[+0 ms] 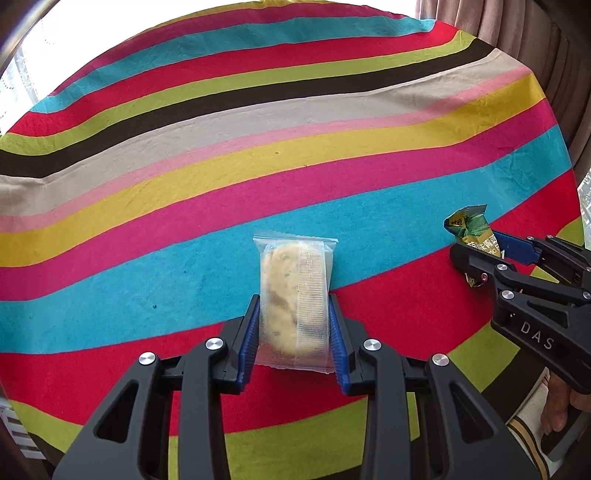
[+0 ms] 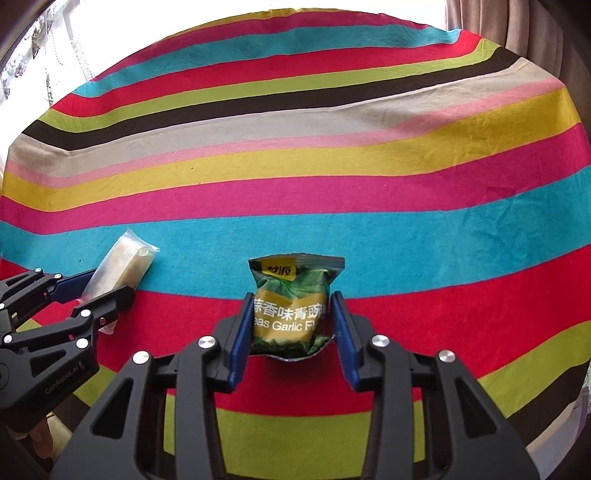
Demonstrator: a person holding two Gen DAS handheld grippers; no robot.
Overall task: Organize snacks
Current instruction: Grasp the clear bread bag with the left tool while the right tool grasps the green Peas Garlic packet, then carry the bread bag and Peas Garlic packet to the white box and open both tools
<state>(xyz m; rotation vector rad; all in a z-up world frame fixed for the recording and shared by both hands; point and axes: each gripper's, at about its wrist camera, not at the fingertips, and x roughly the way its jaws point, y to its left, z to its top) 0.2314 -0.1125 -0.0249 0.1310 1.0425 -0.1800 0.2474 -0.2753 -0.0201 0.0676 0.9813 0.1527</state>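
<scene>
A clear-wrapped beige biscuit (image 1: 295, 295) sits between the blue pads of my left gripper (image 1: 294, 306), which is shut on its sides; it also shows in the right wrist view (image 2: 122, 267) at the left. A green and yellow pea snack bag (image 2: 293, 306) is pinched between the pads of my right gripper (image 2: 291, 306), which is shut on it. In the left wrist view the bag (image 1: 471, 232) and the right gripper (image 1: 476, 254) show at the right edge. I cannot tell whether the packs touch the cloth.
A striped multicolour cloth (image 1: 258, 166) covers the round table and fills both views (image 2: 332, 166). Beige curtains (image 1: 517, 26) hang behind the far right edge. A bright window (image 2: 44, 55) lies at the far left.
</scene>
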